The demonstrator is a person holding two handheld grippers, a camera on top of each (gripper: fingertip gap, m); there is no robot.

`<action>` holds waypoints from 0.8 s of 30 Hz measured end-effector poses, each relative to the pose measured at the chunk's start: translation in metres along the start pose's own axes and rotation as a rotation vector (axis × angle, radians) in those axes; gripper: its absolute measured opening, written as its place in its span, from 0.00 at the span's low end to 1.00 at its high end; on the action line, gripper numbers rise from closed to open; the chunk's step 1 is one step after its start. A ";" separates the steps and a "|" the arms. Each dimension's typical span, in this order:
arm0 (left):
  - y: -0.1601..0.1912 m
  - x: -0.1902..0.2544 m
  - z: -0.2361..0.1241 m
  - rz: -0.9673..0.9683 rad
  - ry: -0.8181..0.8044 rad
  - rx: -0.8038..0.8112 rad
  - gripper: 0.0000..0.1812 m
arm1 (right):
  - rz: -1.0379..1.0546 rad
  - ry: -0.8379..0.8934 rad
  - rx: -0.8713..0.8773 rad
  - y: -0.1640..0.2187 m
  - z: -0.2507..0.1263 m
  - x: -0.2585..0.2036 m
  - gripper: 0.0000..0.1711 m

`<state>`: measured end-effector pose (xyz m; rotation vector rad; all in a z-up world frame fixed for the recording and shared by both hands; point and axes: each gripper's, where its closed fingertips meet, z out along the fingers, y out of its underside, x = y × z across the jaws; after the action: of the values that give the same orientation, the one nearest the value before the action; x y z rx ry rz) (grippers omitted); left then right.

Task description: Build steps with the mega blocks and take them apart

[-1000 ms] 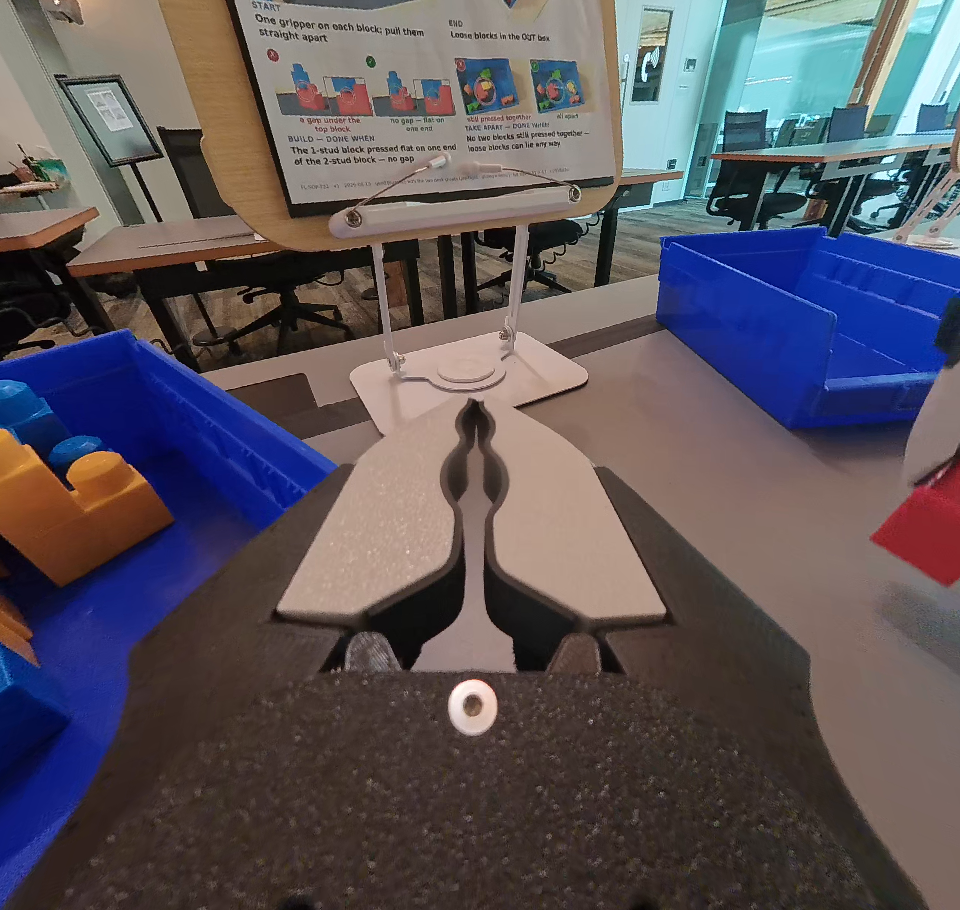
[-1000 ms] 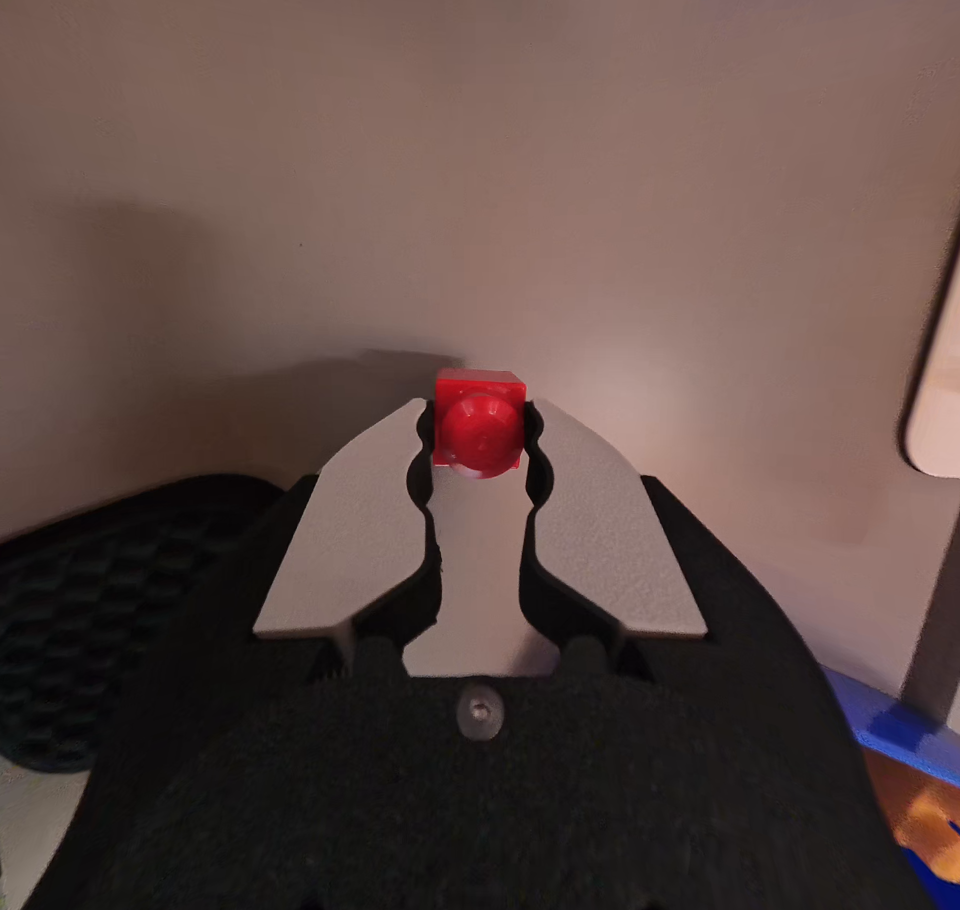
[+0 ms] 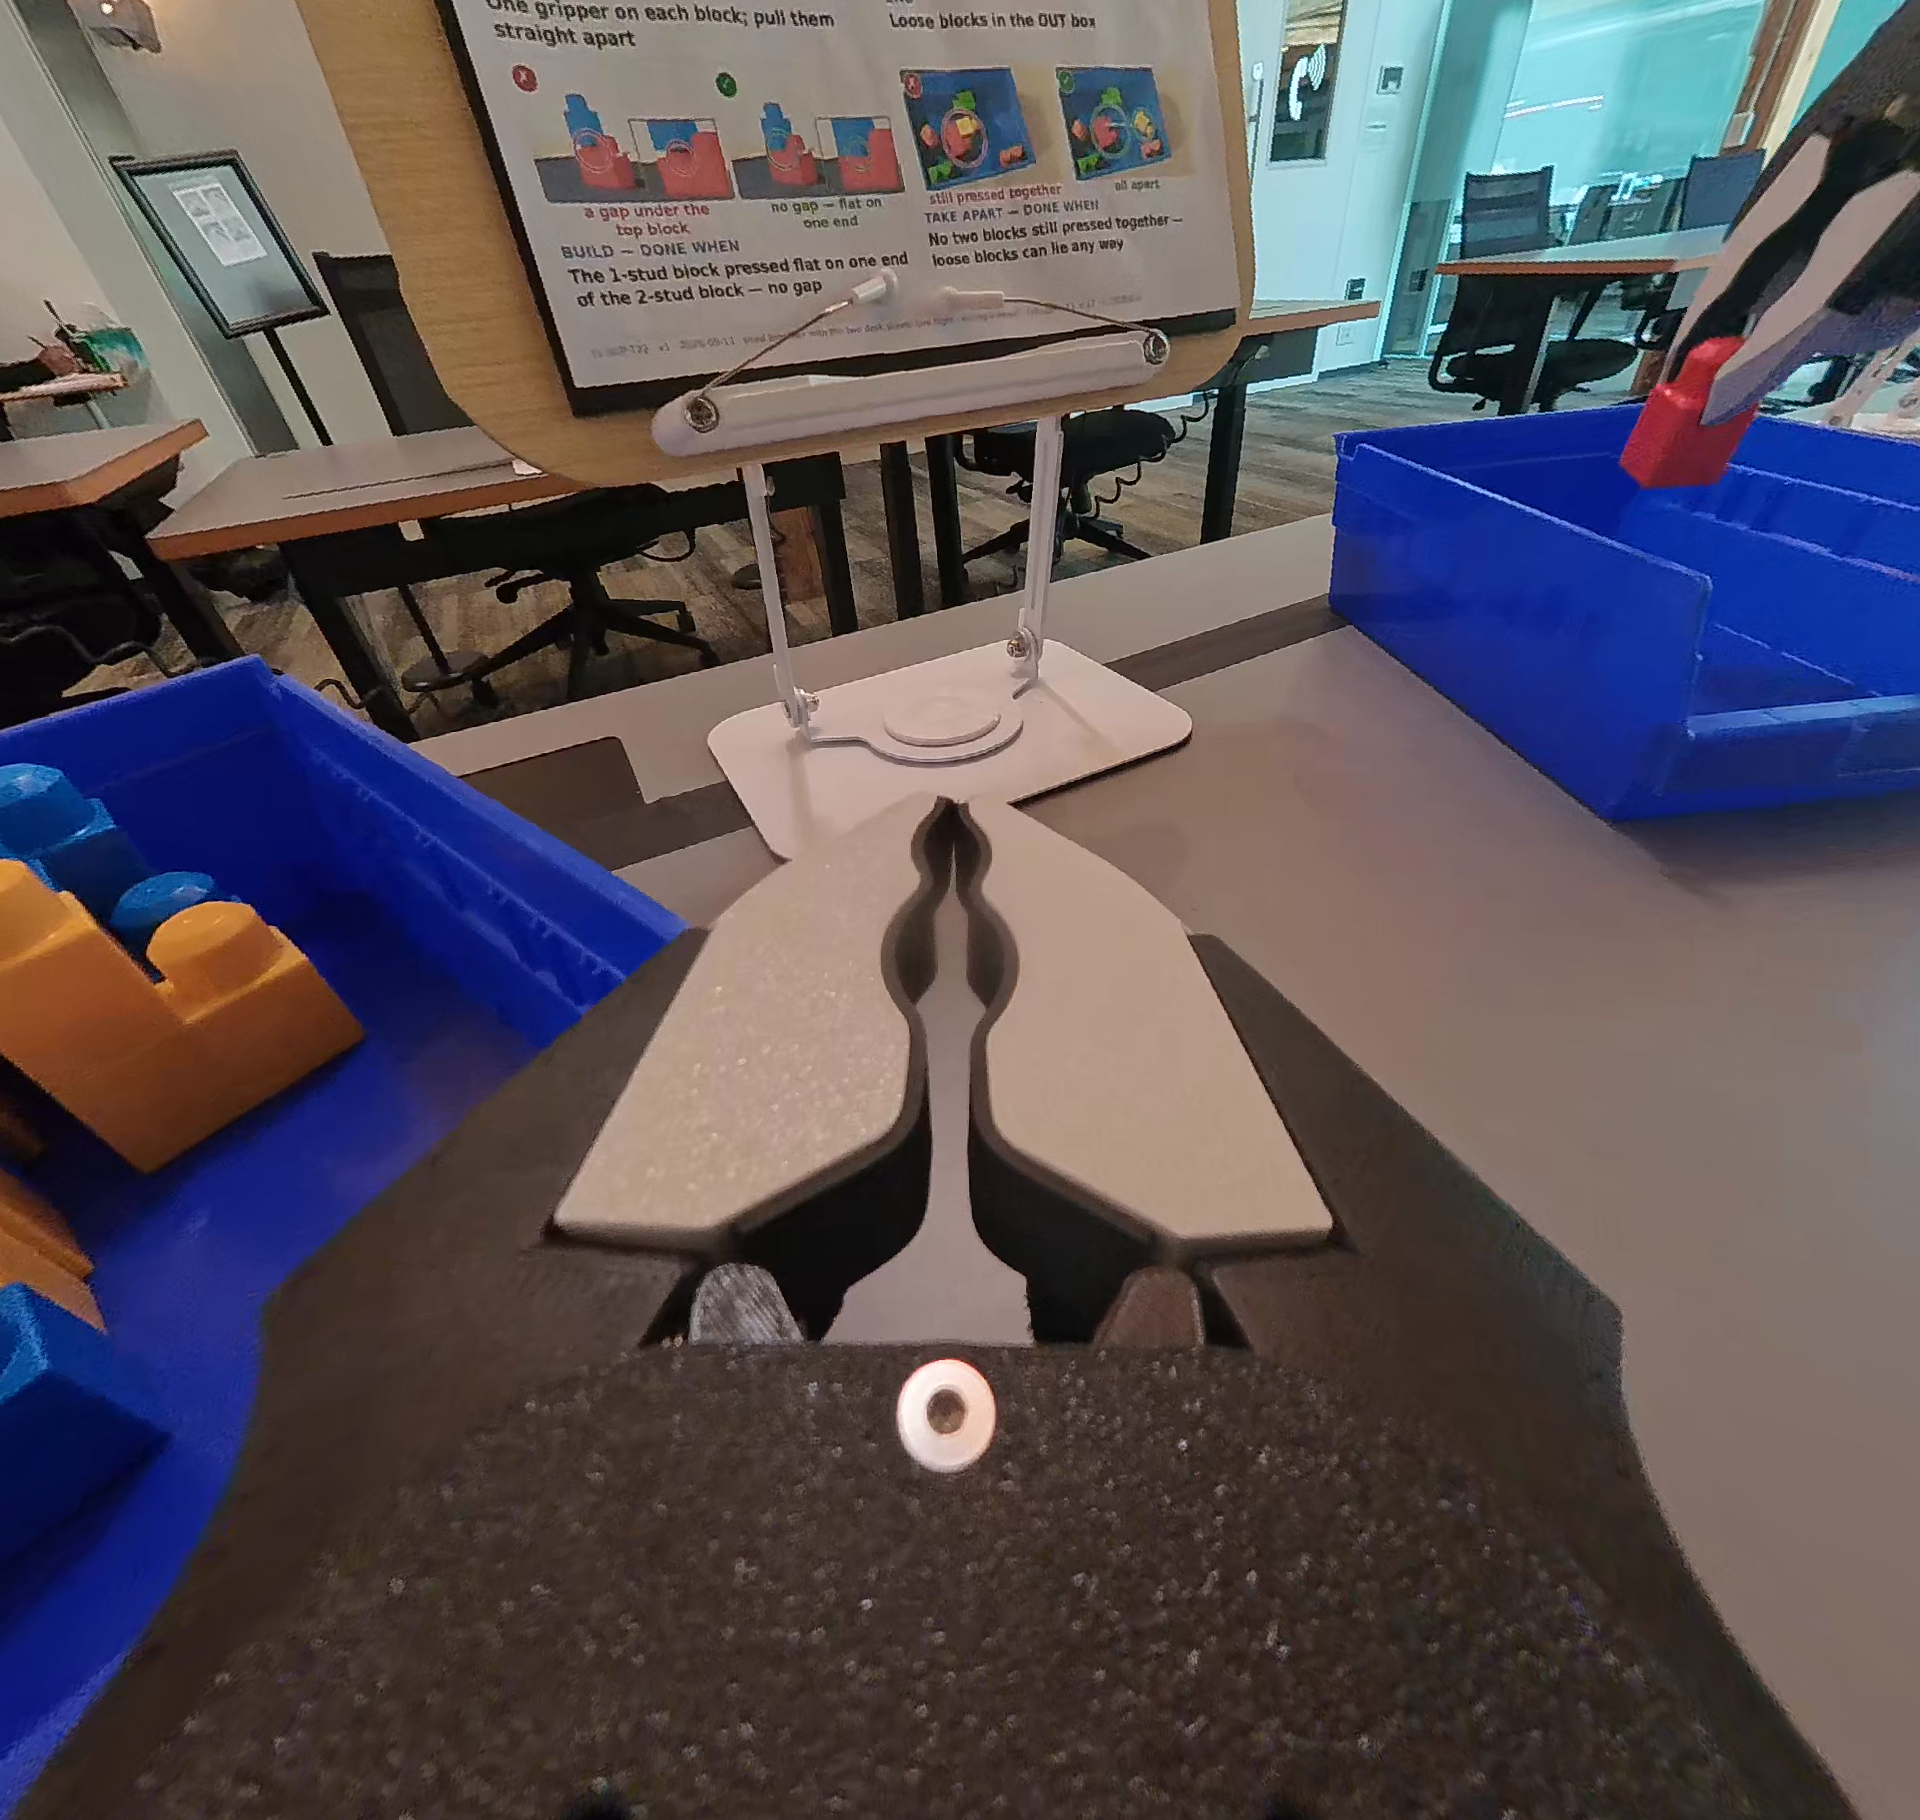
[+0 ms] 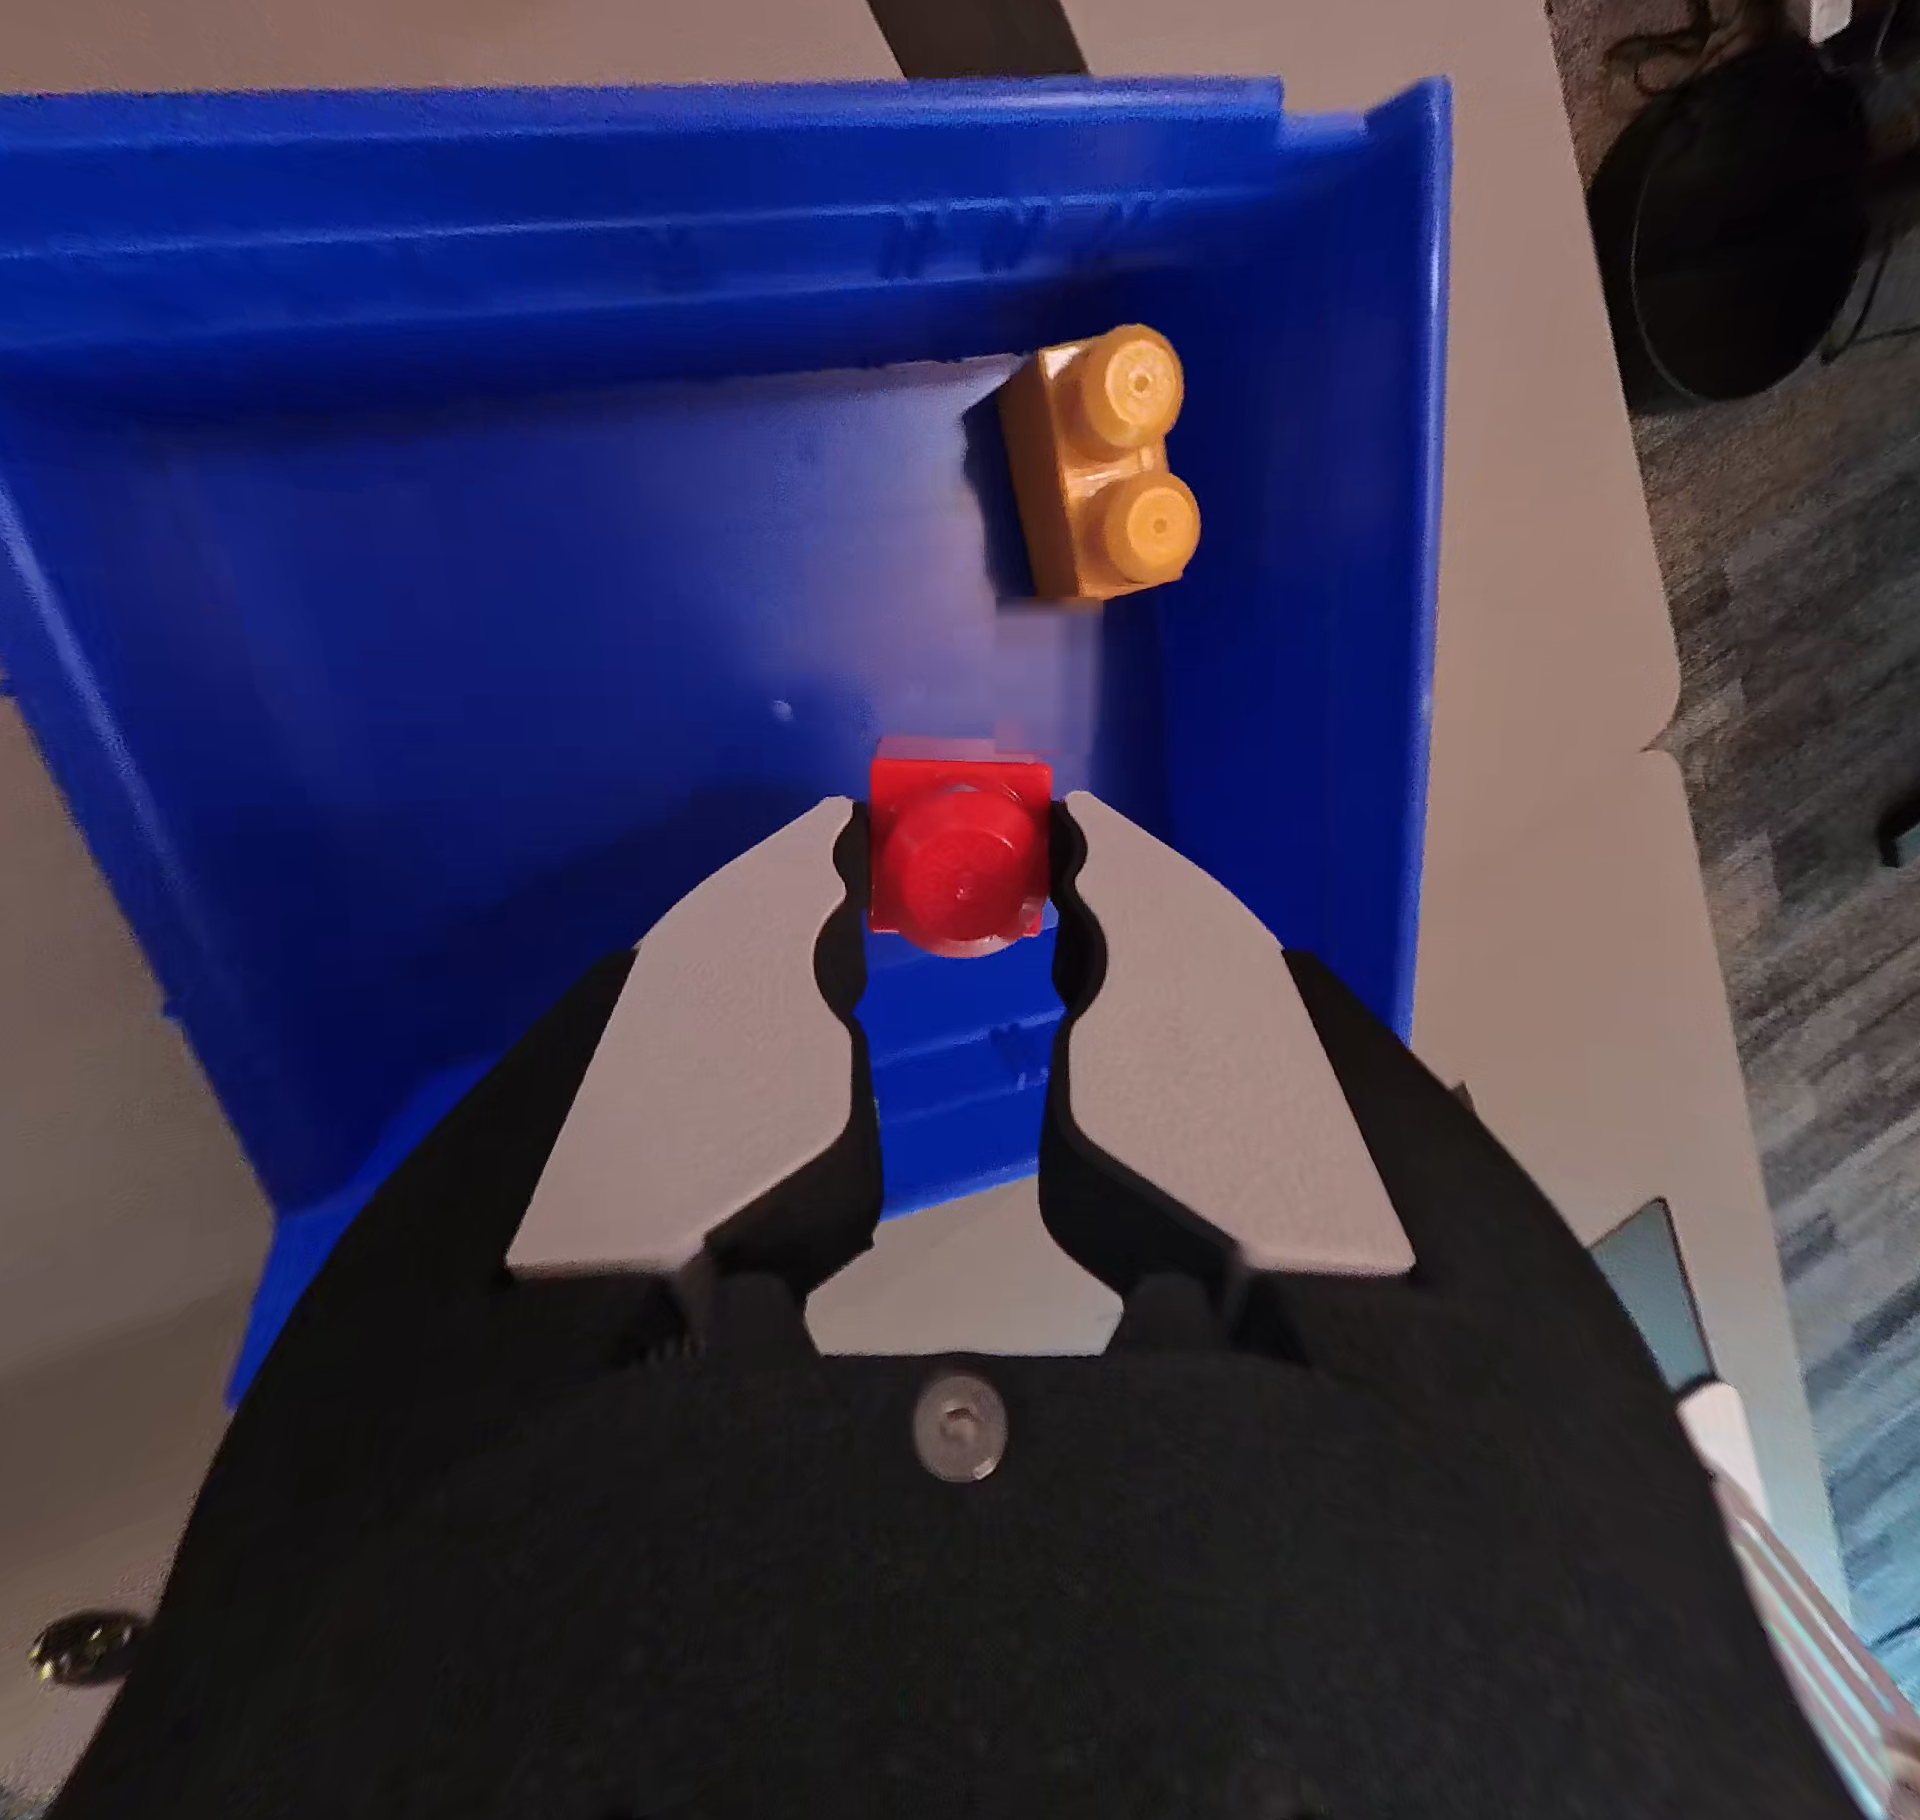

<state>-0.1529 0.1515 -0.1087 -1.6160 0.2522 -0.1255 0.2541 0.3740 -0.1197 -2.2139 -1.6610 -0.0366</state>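
- Left wrist view: the left gripper (image 3: 951,814) hangs low over the grey tabletop (image 3: 1455,1095), its two pale fingers pressed together with nothing between them.
- At the left sits a blue plastic bin (image 3: 436,835) holding an orange stepped plastic block (image 3: 177,1022) and blue studded blocks (image 3: 73,835).
- Ahead stands a printed instruction sheet on a wooden board (image 3: 831,139), propped on a white metal stand (image 3: 945,731).
- Far right, the right gripper (image 3: 1714,399) holds a small red one-stud plastic block (image 3: 1673,440) above a second blue plastic bin (image 3: 1507,607).
- Right wrist view: the right gripper (image 4: 956,825) is clamped on the red one-stud block (image 4: 956,856), stud facing the camera, above the second bin's floor (image 4: 520,627).
- An orange two-stud plastic block (image 4: 1112,461) lies in that bin near its right wall, apart from the red one.
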 end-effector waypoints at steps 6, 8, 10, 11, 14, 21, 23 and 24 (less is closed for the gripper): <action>0.002 -0.006 0.000 0.004 -0.017 -0.004 0.00 | 0.046 -0.017 -0.001 0.008 0.041 0.022 0.19; 0.003 -0.006 0.001 -0.002 -0.015 -0.007 0.00 | 0.052 -0.025 0.000 0.007 0.052 0.026 0.19; 0.004 -0.005 0.002 -0.005 -0.011 -0.011 0.00 | 0.055 -0.032 -0.005 0.006 0.062 0.030 0.19; 0.004 -0.005 0.002 -0.004 -0.009 -0.012 0.00 | 0.053 -0.037 -0.010 0.005 0.066 0.031 0.19; 0.005 -0.004 0.002 -0.001 -0.003 -0.015 0.00 | 0.042 -0.049 -0.029 0.006 0.077 0.034 0.19; 0.007 -0.002 0.003 -0.005 0.011 -0.021 0.00 | 0.036 -0.113 -0.048 0.010 0.085 0.032 0.19; 0.008 -0.001 0.004 -0.006 0.014 -0.024 0.00 | 0.026 -0.156 -0.049 0.011 0.084 0.024 0.19; 0.008 -0.001 0.004 -0.006 0.015 -0.026 0.00 | 0.019 -0.175 -0.048 0.011 0.083 0.019 0.19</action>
<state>-0.1534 0.1552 -0.1171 -1.6419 0.2620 -0.1398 0.2535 0.4145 -0.1951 -2.3266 -1.7465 0.1274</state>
